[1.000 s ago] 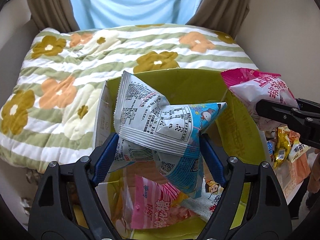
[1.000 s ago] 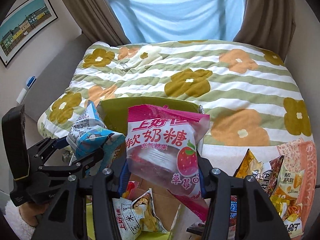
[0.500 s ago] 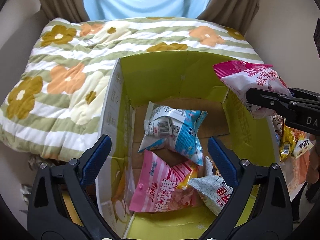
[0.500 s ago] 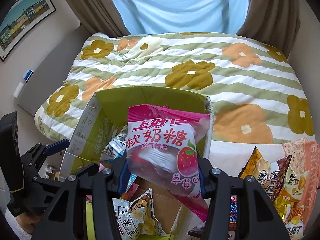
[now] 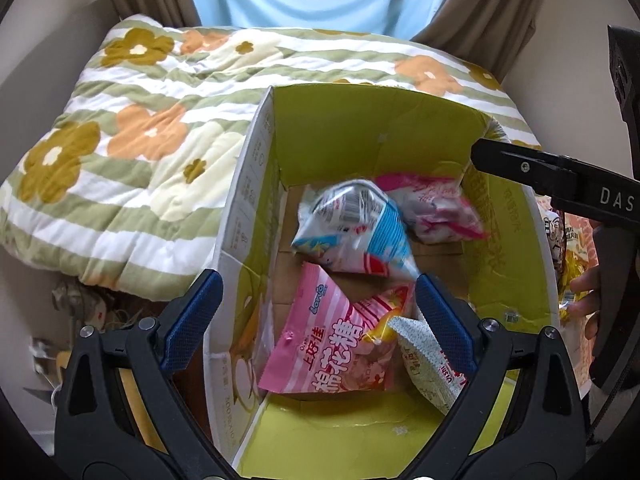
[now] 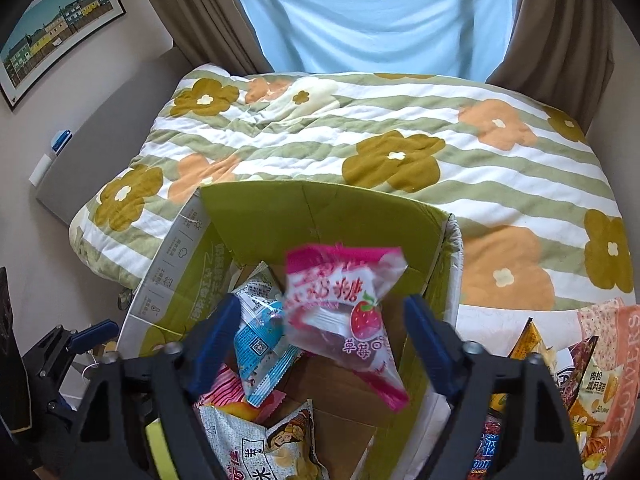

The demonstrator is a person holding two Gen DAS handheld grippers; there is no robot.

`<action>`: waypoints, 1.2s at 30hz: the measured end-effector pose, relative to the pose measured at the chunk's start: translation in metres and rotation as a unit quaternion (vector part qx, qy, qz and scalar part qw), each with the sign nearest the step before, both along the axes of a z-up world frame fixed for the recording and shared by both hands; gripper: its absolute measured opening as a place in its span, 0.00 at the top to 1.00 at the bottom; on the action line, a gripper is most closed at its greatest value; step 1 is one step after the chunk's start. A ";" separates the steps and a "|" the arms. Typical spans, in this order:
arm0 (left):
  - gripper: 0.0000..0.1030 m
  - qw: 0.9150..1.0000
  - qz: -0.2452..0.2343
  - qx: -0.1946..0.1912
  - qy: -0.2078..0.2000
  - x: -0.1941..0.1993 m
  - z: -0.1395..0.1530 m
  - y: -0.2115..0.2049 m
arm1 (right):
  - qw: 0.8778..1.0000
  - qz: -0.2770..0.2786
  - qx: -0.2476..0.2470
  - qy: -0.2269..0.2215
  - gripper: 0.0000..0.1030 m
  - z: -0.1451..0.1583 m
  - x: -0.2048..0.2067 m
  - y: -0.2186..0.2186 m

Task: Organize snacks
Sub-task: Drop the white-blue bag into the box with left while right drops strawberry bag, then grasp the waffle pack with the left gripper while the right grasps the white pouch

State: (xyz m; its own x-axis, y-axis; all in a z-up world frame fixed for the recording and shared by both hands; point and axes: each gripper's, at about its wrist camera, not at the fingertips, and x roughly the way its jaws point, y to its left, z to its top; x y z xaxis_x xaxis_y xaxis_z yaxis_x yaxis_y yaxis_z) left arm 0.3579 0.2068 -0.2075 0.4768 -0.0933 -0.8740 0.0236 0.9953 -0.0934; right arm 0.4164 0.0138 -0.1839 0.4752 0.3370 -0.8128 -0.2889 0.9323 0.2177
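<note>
Both wrist views steeply down, box (image 5: 256, 168) shared

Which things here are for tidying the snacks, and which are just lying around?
For the job:
green box
strawberry candy bag
blue and white packet
pink striped bag
loose snack packets

Just lying about:
flowery quilt
curtains
framed picture
</note>
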 end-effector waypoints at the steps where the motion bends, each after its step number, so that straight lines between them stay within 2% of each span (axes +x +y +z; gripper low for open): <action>1: 0.07 1.000 0.001 -0.001 0.000 -0.003 0.000 0.000 | 1.000 0.002 0.002 -0.004 0.02 0.001 -0.004 -0.001; 8: 0.07 1.000 -0.014 0.005 -0.002 -0.014 -0.001 -0.007 | 1.000 0.009 0.003 -0.012 0.02 0.003 -0.030 -0.002; 16: 0.07 0.999 -0.035 0.007 -0.021 -0.024 0.011 -0.012 | 1.000 -0.002 0.011 0.004 0.02 0.012 -0.050 -0.010; 22: 0.07 0.999 -0.039 -0.007 -0.028 -0.031 0.019 -0.025 | 1.000 -0.011 0.017 0.002 0.02 0.025 -0.072 -0.030; 28: 0.07 0.998 -0.042 -0.005 -0.048 -0.045 0.038 -0.062 | 0.999 -0.022 0.022 -0.018 0.02 0.045 -0.091 -0.070; 36: 0.07 0.998 -0.014 -0.011 -0.066 -0.084 0.058 -0.134 | 0.998 -0.032 0.033 -0.038 0.02 0.058 -0.121 -0.151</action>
